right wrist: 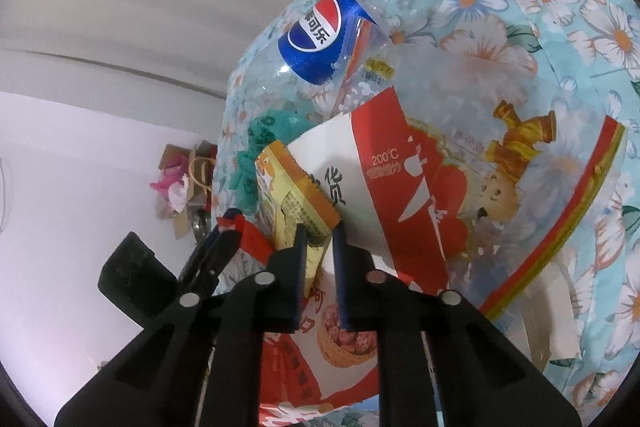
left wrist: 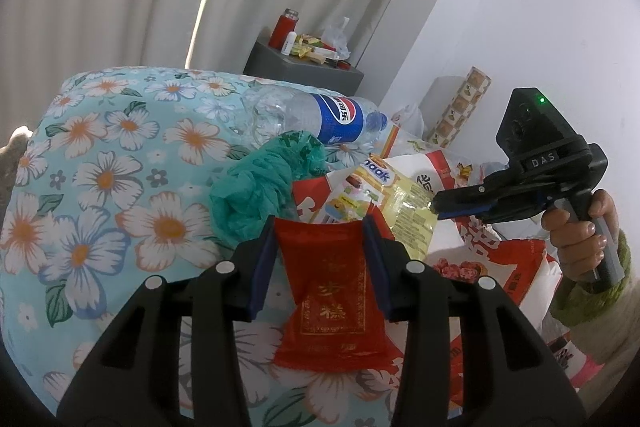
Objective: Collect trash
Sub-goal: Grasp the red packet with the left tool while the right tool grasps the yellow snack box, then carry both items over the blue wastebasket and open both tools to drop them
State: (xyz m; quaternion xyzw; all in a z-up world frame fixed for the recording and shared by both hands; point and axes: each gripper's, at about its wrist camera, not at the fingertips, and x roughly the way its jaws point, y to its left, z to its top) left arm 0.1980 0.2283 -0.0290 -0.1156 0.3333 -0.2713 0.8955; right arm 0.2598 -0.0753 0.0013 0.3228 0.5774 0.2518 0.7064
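My left gripper [left wrist: 320, 227] is shut on a red snack packet [left wrist: 332, 299], which hangs between its pads above the floral quilt [left wrist: 120, 167]. Just beyond it lies a heap of trash: a crumpled green plastic bag [left wrist: 260, 187], an empty Pepsi bottle [left wrist: 320, 119] on its side, a yellow snack wrapper [left wrist: 400, 203] and a large red-and-white bag [left wrist: 500, 259]. My right gripper [right wrist: 319, 237] comes in from the right, its fingertips [left wrist: 436, 205] pinching the yellow wrapper's [right wrist: 296, 187] edge. The right wrist view also shows the bottle [right wrist: 344, 27] and the big bag [right wrist: 400, 187].
A person's hand [left wrist: 580, 227] holds the right gripper's handle. Behind the bed stands a grey nightstand [left wrist: 304, 67] with a red jar [left wrist: 285, 29] and small items. A patterned paper roll [left wrist: 460, 107] leans on the white wall. A cardboard box [right wrist: 184, 179] of clutter sits far off.
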